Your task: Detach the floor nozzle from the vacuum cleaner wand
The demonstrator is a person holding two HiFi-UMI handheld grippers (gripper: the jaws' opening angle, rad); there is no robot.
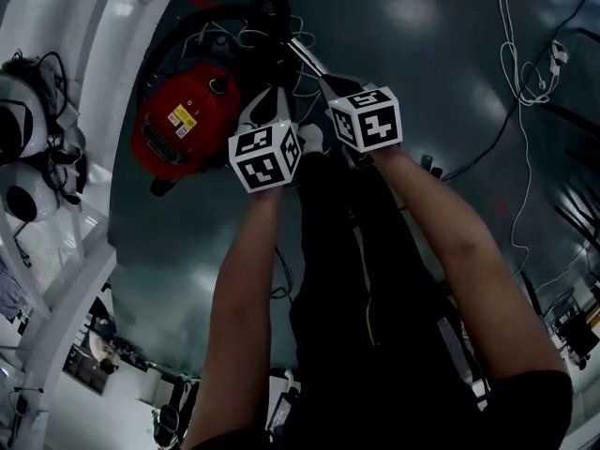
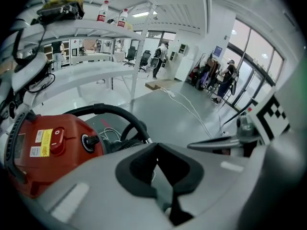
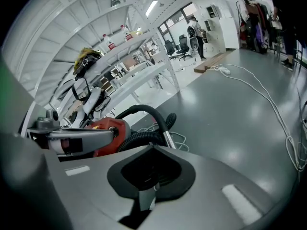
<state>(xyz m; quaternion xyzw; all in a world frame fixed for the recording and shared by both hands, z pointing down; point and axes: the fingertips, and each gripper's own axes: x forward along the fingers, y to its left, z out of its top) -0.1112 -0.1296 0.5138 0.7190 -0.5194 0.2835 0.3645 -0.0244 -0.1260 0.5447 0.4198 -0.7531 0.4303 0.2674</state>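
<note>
The red vacuum cleaner [image 1: 183,120] lies on the grey floor, left of both grippers. Its black hose [image 1: 267,7] loops behind it and joins a shiny metal wand [image 1: 307,56]. My left gripper [image 1: 272,97] and right gripper [image 1: 333,82] hang side by side above the wand, angled down. Both are shut with nothing between their jaws. In the left gripper view, the shut left gripper [image 2: 156,150] faces the vacuum cleaner [image 2: 48,147] and hose [image 2: 120,116]. From the right gripper view, the shut right gripper [image 3: 152,150] points at the wand [image 3: 169,139]. I cannot make out the floor nozzle.
White shelving [image 1: 56,242] runs along the left, with headsets [image 1: 23,101] on it and bottles [image 2: 101,11] on top. Thin cables [image 1: 520,73] trail over the floor at the right. People [image 2: 225,75] stand far off by the windows.
</note>
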